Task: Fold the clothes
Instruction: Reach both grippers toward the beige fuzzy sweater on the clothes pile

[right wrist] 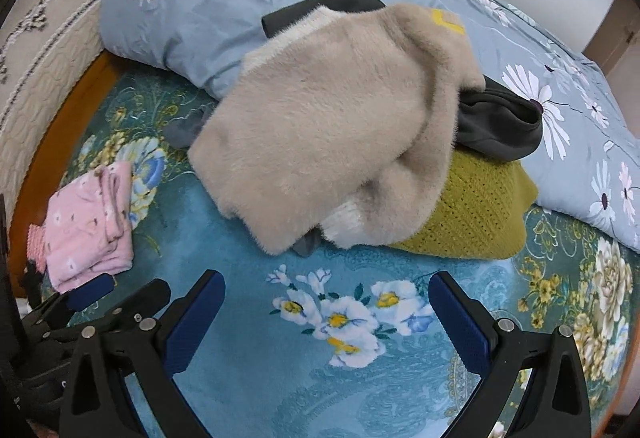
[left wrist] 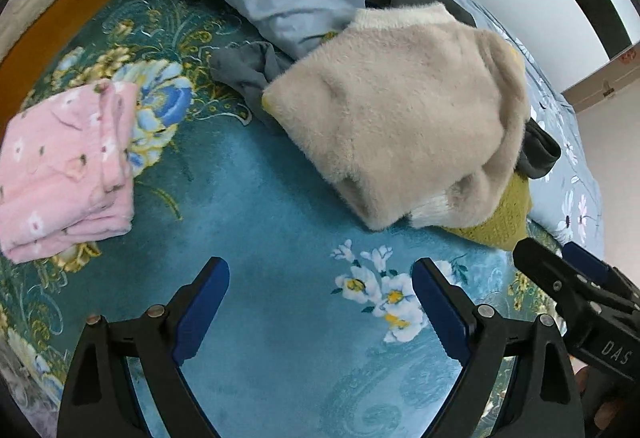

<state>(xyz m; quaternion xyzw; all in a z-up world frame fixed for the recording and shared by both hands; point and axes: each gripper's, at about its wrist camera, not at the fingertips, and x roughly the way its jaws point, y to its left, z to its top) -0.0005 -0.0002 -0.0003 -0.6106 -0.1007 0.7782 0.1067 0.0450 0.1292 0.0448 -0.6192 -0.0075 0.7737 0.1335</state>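
both claws hang empty above a teal floral bedspread (left wrist: 256, 197), the left gripper (left wrist: 320, 286) and the right gripper (right wrist: 326, 298) each with blue-padded jaws spread wide and nothing between them. ahead of them, on the bedspread, sits the unfolded heap: a fluffy beige sweater (right wrist: 320, 141) draped on top of an olive knit garment (right wrist: 476, 213), with a dark grey garment (right wrist: 500, 125) trailing behind and a thinner grey cloth (left wrist: 248, 73) poking out at the left side of the pile. the heap leans against a pale blue quilt (right wrist: 192, 5). well apart, to the left, a pink flowered garment (left wrist: 68, 165) lies already folded.

the likely next step is lifting the beige sweater clear to lay it flat, and the risks lie in the layering. a deep pinch at its near hem could catch the olive knit or the grey cloth beneath and drag the whole pile along. the plush pile looks thick and slippery, so a shallow bite may slide off. the sleeve is tucked under the body and may stay twisted when lifted. a wide sweep leftward could brush the folded pink stack and undo it, and the two grippers sit close enough side by side to knock together.
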